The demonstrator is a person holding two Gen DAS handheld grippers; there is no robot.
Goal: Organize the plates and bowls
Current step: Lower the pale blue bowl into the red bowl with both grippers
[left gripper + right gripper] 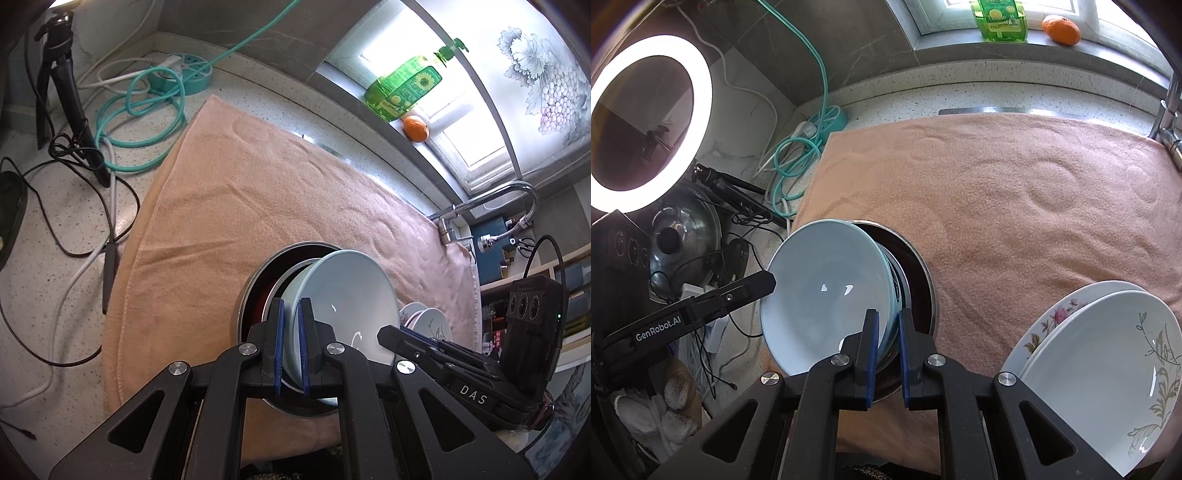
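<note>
A pale blue bowl [347, 291] [827, 295] is tilted up on edge, its lower part inside a steel bowl [247, 295] [925, 280] with a dark red inside. Both grippers hold it from opposite sides. My left gripper [291, 317] is shut on its rim, and so is my right gripper [888, 332]. The steel bowl rests on a peach towel [229, 192] [1015, 206]. Two white plates with flower prints [1108, 369] [428, 321] lie stacked to the right, near the towel's front edge.
Left of the towel lie teal and black cables [122, 122], a tripod [70, 92], a power strip [827, 122], a ring light [650, 122] and a steel lid [687, 236]. A faucet [517, 192] stands at the right. A green bottle [406, 85] and an orange [415, 127] sit on the sill.
</note>
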